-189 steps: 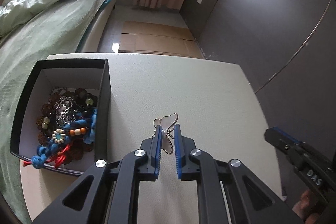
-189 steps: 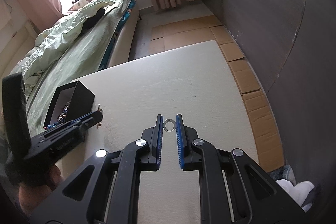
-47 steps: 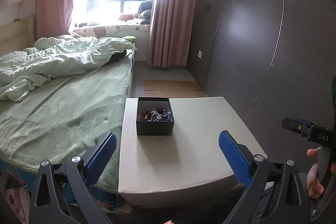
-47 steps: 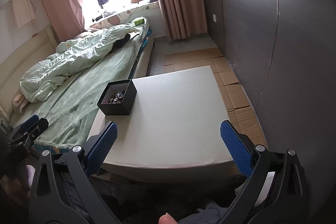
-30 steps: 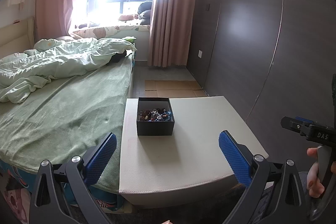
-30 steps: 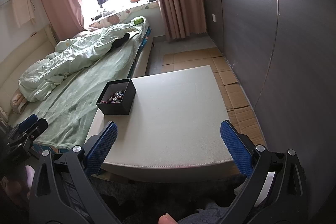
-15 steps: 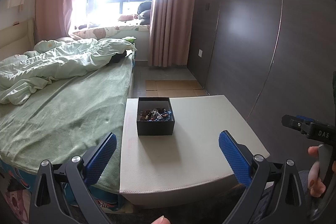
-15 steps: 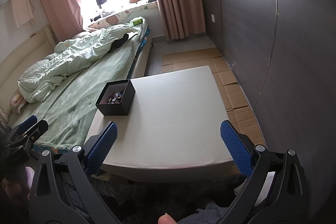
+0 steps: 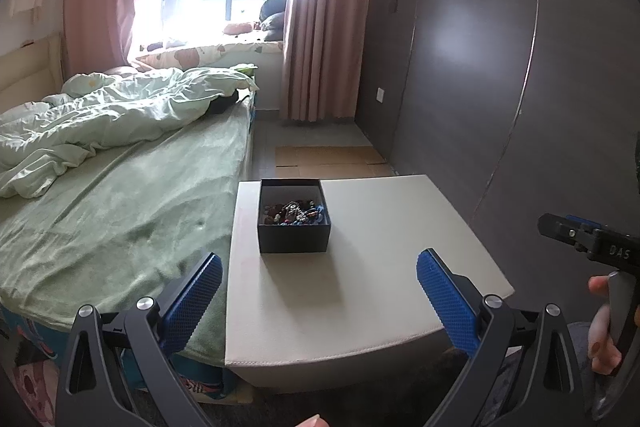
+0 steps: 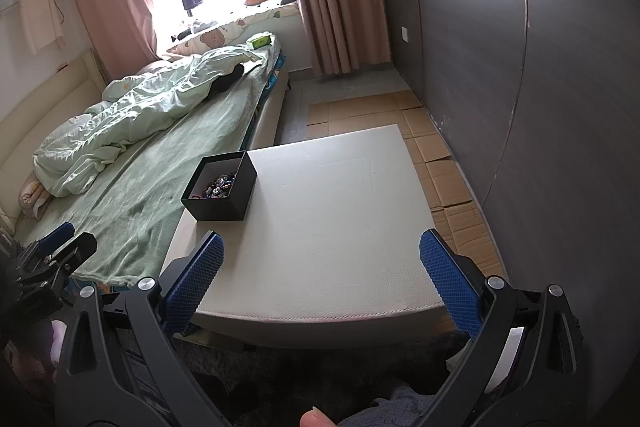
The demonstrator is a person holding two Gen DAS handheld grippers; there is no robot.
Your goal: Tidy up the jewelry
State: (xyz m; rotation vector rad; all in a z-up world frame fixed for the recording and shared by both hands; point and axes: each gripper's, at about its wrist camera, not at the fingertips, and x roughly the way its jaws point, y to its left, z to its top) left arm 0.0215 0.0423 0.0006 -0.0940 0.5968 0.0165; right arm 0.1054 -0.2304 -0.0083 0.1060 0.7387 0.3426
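Observation:
A black jewelry box (image 9: 294, 229) (image 10: 222, 197) stands near the left side of the cream table (image 9: 360, 287) (image 10: 332, 227), with a heap of beaded jewelry (image 9: 294, 213) (image 10: 218, 185) inside. My left gripper (image 9: 318, 281) is wide open and empty, held back from the table's near edge. My right gripper (image 10: 322, 265) is likewise wide open with nothing between its blue pads. In each wrist view the other gripper shows at the side, the right one (image 9: 576, 233) held by a hand and the left one (image 10: 60, 247) low at the left.
A bed (image 9: 100, 195) with a green cover and rumpled quilt runs along the table's left. A dark panelled wall (image 10: 520, 67) stands to the right, with flattened cardboard (image 10: 440, 155) on the floor beside it. Pink curtains (image 9: 320, 27) frame a bright window behind.
Earlier the left gripper held a butterfly piece and the right a small ring close over the table. Both have since drawn back and opened. Over the last second nothing has visibly moved.

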